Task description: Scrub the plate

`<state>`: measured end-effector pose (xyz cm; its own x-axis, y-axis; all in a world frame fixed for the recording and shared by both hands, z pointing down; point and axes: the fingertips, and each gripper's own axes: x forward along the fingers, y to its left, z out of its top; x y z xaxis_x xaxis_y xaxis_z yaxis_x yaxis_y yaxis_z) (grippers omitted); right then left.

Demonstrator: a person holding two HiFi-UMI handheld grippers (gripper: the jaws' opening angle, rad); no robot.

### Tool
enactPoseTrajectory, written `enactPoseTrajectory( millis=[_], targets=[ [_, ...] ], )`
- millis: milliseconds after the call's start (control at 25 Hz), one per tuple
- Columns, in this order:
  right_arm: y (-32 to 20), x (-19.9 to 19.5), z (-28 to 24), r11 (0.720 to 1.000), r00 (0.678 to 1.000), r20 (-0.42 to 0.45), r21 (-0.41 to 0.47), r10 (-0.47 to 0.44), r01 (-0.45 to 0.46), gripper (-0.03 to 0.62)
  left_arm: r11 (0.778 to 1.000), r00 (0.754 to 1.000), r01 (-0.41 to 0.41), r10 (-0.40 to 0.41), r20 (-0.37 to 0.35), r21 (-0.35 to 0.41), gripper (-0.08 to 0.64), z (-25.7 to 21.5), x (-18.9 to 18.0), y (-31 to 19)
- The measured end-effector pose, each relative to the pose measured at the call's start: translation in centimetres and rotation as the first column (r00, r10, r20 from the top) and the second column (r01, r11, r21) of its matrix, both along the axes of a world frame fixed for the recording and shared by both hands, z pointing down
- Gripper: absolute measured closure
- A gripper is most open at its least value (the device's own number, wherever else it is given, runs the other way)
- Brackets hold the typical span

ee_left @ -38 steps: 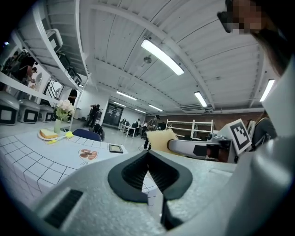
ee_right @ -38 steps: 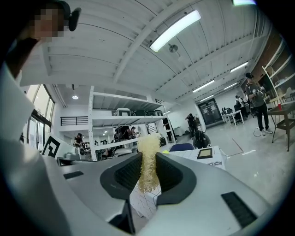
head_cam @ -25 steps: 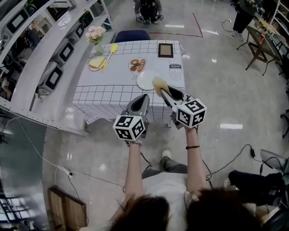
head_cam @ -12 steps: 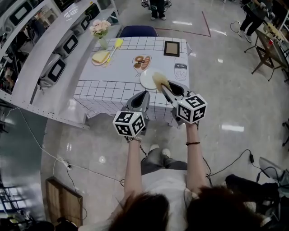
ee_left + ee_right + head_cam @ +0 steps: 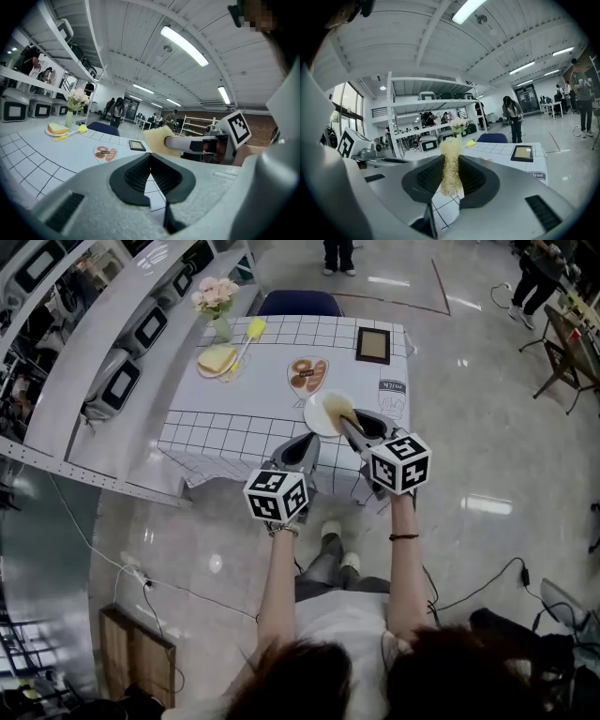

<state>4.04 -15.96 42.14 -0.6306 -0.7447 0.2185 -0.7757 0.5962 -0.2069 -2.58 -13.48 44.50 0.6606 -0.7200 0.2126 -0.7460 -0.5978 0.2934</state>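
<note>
A white plate [image 5: 317, 414] lies near the front right edge of the checkered table [image 5: 225, 427]. My right gripper [image 5: 343, 424] is shut on a yellow mesh scrubber [image 5: 336, 410], which hangs over the plate's right part. In the right gripper view the scrubber [image 5: 450, 164] stands squeezed between the jaws of the right gripper [image 5: 451, 158]. My left gripper [image 5: 304, 441] hovers at the table's front edge, just left of the plate, shut and holding nothing. The left gripper [image 5: 150, 155] view shows the scrubber [image 5: 158, 139] ahead; the plate is hidden there.
Further back on the table are a printed mat with doughnuts [image 5: 307, 374], a picture frame [image 5: 373, 345], a toast plate [image 5: 217, 359], a yellow brush [image 5: 248, 336] and a flower vase [image 5: 217, 298]. A blue chair [image 5: 300, 303] stands behind. A shelf with machines [image 5: 122, 381] runs along the left.
The head view has shifted a little, so the table sits slightly lower and to the right. Both grippers keep nearly the same place by the plate, the scrubber still held over it.
</note>
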Motion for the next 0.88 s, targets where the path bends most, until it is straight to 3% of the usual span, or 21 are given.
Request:
enactPoseTrajectory(
  millis=[520,880],
  targets=[
    [-6.8,-3.1,3.7,0.994,0.997,-0.071,-0.106,-0.042,0.035,0.512,0.997,1.000,-0.024,0.024,0.001,-0.071,0.549,3.8,-1.7,-7.1],
    [-9.5,-3.7,5.7,0.986,0.995,-0.099,-0.165,-0.018,0.001,0.512,0.991,0.998,-0.067,0.068,0.008,-0.114,0.549,6.0,-2.0,-9.6]
  ],
)
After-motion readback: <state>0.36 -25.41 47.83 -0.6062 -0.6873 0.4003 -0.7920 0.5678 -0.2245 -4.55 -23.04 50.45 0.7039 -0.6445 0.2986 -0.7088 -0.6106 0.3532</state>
